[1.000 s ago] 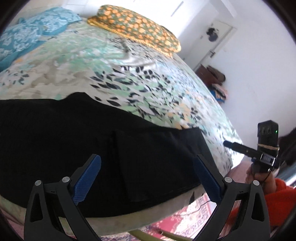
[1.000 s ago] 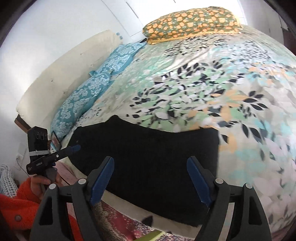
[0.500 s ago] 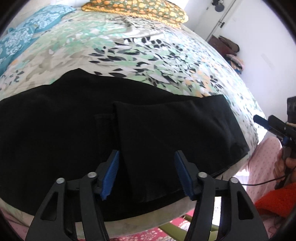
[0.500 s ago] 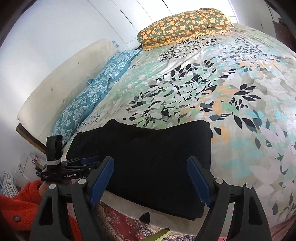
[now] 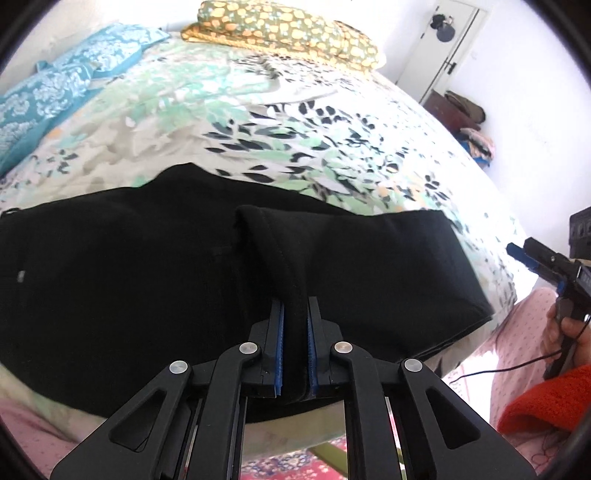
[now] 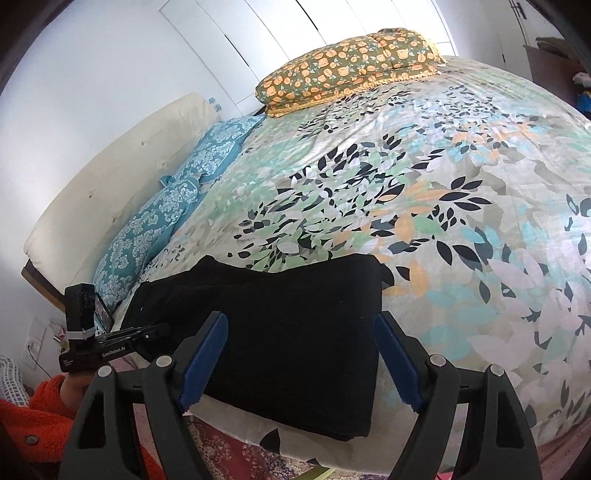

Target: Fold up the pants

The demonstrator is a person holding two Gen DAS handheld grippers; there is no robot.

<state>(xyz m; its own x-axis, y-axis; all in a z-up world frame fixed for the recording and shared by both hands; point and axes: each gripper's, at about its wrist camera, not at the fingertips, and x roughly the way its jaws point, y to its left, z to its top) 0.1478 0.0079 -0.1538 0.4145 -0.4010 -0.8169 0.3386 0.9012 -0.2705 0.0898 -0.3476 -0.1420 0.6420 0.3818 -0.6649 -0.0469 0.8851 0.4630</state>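
Note:
Black pants lie partly folded along the near edge of a floral bedspread, with one layer lapped over the middle. My left gripper is shut on the near edge of that folded layer, which rises into a ridge between the blue pads. In the right wrist view the pants lie flat near the bed edge. My right gripper is open and empty, held above the pants' right end. The right gripper also shows in the left wrist view, off the bed's right side.
An orange floral pillow lies at the far end of the bed. Blue patterned pillows line the left side by a cream headboard. A door and a cabinet stand at far right. A red rug lies below.
My left gripper has moved in to the pants' near edge and closed on the folded layer, pinching it up. My right gripper has stayed open and drifted slightly.

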